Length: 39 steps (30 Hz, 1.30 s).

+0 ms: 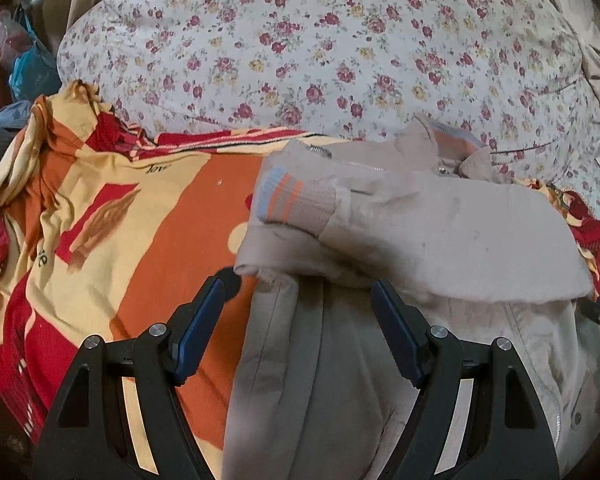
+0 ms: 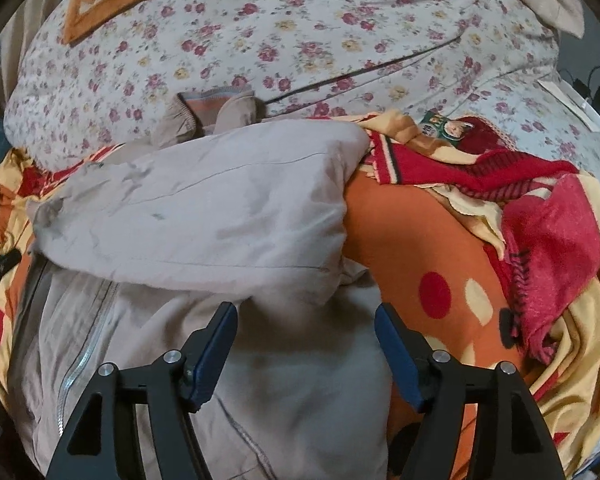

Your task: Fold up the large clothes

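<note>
With both sets of jaws standing wide and holding nothing, the next grab depends on where the jacket's near hem sits relative to each gripper. Left gripper (image 1: pixel 298 294): the beige jacket (image 1: pixel 440 224) lies dead ahead and slightly right, its body running away from the camera toward the collar (image 1: pixel 456 140) at the far end. The long axis is therefore roughly in line with the fingers, not across them. A sleeve (image 1: pixel 380 216) is folded across the chest, with the striped cuff (image 1: pixel 284 200) on the left edge, just beyond the left fingertip. Right gripper (image 2: pixel 306 320): same garment, lower body directly between and below the blue pads (image 2: pixel 216 340), zipper (image 2: pixel 76 364) running off to the left. The jacket's right edge ends about at the right pad, with the orange blanket (image 2: pixel 420 240) beyond it. Judgement: both grippers are about equally near the hem, one per side, so a two-handed lift of the bottom toward the collar looks feasible. The floral quilt (image 2: pixel 300 40) lies behind the collar.
</note>
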Motion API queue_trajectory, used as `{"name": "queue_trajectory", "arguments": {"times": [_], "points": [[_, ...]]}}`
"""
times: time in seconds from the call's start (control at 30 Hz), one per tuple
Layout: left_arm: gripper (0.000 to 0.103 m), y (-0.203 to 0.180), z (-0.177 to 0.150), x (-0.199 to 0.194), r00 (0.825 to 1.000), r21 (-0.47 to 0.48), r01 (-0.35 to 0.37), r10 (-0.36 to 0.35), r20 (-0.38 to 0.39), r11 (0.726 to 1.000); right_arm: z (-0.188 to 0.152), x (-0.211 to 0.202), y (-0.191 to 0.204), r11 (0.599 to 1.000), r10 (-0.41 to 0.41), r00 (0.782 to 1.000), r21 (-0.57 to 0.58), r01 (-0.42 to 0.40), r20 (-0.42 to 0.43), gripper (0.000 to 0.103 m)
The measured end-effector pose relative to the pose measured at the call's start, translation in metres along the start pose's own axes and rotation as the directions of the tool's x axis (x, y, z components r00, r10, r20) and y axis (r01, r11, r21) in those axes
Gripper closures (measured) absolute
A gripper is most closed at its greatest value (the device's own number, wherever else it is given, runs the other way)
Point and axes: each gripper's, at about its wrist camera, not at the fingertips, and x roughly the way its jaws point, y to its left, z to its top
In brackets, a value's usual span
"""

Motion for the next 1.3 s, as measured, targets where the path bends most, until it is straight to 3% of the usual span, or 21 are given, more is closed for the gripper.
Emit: {"name": "queue_trajectory", "arguments": {"times": [0.23, 0.53, 0.7, 0.8, 0.83, 0.87, 0.9, 0.93, 1.0, 1.1, 1.2, 1.3], "points": [[0.026, 0.011, -0.020, 0.001, 0.997, -0.033, 0.023, -0.025, -0.069, 0.999, -0.010, 0.021, -0.029, 0.997, -0.040, 0.995, 0.062, 0.046, -0.095, 0.033], [0.026, 0.039, -0.058, -0.014, 0.987, -0.141, 0.073, -0.092, -0.135, 0.987, -0.022, -0.008, -0.039, 0.998, 0.002, 0.999, 0.063, 0.001, -0.043, 0.032], [0.026, 0.056, -0.077, -0.016, 0.980, -0.231, 0.079, -0.118, -0.162, 0.970, -0.016, 0.005, -0.036, 0.999, -0.019, 1.000, 0.049, 0.019, -0.013, 0.025], [0.026, 0.057, -0.078, -0.018, 0.983, -0.239, 0.063, -0.102, -0.155, 0.969, -0.005, 0.026, -0.039, 0.999, -0.003, 1.000, 0.045, 0.003, 0.002, 0.023], [0.026, 0.056, -0.078, -0.019, 0.983, -0.235, 0.066, -0.104, -0.150, 0.970, -0.001, 0.034, -0.040, 0.998, 0.016, 1.000, 0.054, -0.016, -0.001, 0.025], [0.026, 0.056, -0.077, -0.019, 0.984, -0.233, 0.066, -0.102, -0.144, 0.970, 0.001, 0.036, -0.041, 0.998, 0.022, 1.000, 0.062, -0.023, 0.020, 0.033], [0.026, 0.055, -0.077, -0.019, 0.986, -0.229, 0.063, -0.097, -0.139, 0.971, 0.004, 0.036, -0.041, 0.997, 0.027, 0.998, 0.064, -0.031, 0.056, 0.068], [0.026, 0.055, -0.077, -0.018, 0.986, -0.226, 0.059, -0.093, -0.140, 0.972, 0.007, 0.035, -0.041, 0.996, 0.056, 0.995, 0.062, -0.061, 0.079, 0.088], [0.026, 0.056, -0.078, -0.016, 0.984, -0.230, 0.061, -0.097, -0.148, 0.971, 0.007, 0.029, -0.042, 0.993, 0.076, 0.992, 0.088, -0.085, 0.101, 0.093], [0.026, 0.062, -0.080, -0.016, 0.984, -0.242, 0.058, -0.097, -0.150, 0.969, 0.005, 0.014, -0.046, 0.995, 0.044, 0.991, 0.083, -0.055, 0.129, 0.097], [0.026, 0.065, -0.082, -0.017, 0.985, -0.246, 0.061, -0.098, -0.143, 0.967, -0.002, 0.018, -0.058, 0.990, 0.043, 0.996, 0.133, -0.053, 0.077, 0.097], [0.026, 0.066, -0.084, -0.021, 0.983, -0.242, 0.068, -0.107, -0.152, 0.968, -0.003, 0.022, -0.052, 0.995, 0.002, 0.999, 0.104, -0.007, 0.051, 0.097]]}}
